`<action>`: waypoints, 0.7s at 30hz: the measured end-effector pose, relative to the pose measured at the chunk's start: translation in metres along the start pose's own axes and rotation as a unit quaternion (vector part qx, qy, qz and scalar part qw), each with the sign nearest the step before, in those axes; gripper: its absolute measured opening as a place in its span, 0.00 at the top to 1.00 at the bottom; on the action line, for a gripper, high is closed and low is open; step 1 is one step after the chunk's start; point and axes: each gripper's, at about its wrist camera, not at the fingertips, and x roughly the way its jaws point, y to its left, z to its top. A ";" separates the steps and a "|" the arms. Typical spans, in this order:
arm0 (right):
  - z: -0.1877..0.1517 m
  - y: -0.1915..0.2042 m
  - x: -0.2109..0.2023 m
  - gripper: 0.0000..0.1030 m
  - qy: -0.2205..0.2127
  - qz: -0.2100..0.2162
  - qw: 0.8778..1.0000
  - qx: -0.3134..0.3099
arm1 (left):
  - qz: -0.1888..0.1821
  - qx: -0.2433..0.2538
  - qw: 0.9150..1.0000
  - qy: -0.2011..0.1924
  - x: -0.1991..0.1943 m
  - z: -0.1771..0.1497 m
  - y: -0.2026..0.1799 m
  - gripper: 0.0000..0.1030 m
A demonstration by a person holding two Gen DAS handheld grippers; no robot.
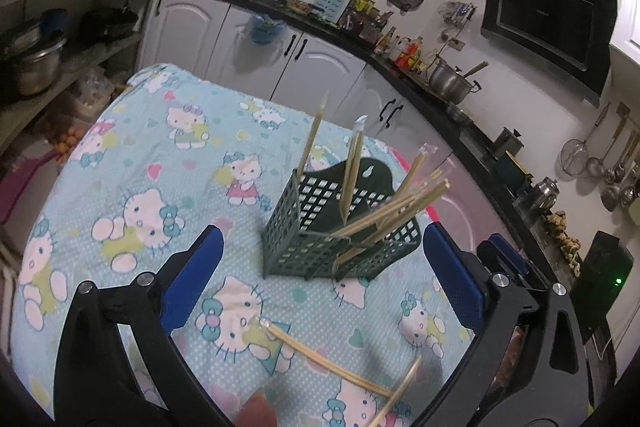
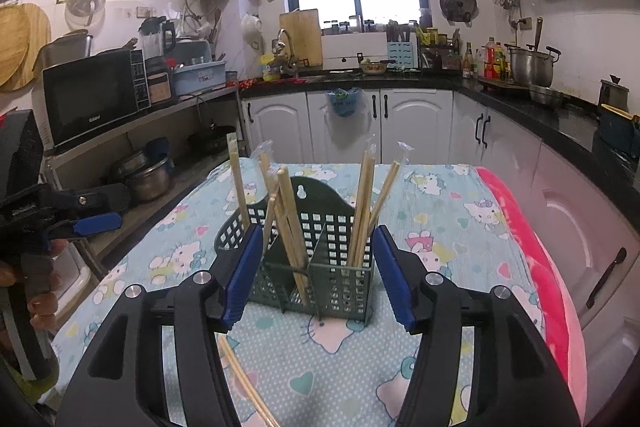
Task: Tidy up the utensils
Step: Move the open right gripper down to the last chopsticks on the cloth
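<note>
A dark green slotted utensil basket (image 1: 316,243) (image 2: 340,279) stands upright on the cartoon-cat tablecloth (image 1: 132,163) (image 2: 452,211). Several wrapped wooden chopsticks (image 1: 384,211) (image 2: 288,223) stick out of its compartments. Loose chopsticks (image 1: 320,355) (image 2: 240,379) lie on the cloth close to me. My left gripper (image 1: 323,239) is open wide just short of the basket, with nothing held; its blue pad (image 2: 98,223) shows at the left edge of the right wrist view. My right gripper (image 2: 318,231) stands open in front of the basket, its pads on either side and not pressing on it.
White kitchen cabinets (image 2: 412,123) and a cluttered black counter (image 2: 520,99) run behind and to the right of the table. A shelf with a microwave (image 2: 92,95) and metal pots (image 2: 148,179) stands left. A pink blanket (image 2: 540,267) hangs off the table's right edge.
</note>
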 end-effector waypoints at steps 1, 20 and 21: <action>-0.001 0.000 -0.001 0.46 0.000 0.000 1.000 -0.001 | 0.001 -0.002 1.000 0.002 0.000 -0.001 0.001 0.10; -0.037 0.020 -0.019 0.45 0.057 0.033 0.996 -0.059 | 0.017 -0.009 0.999 0.042 0.008 -0.032 0.008 0.10; -0.039 0.020 -0.020 0.45 0.061 0.035 0.996 -0.058 | 0.018 -0.010 0.999 0.047 0.010 -0.035 0.008 0.10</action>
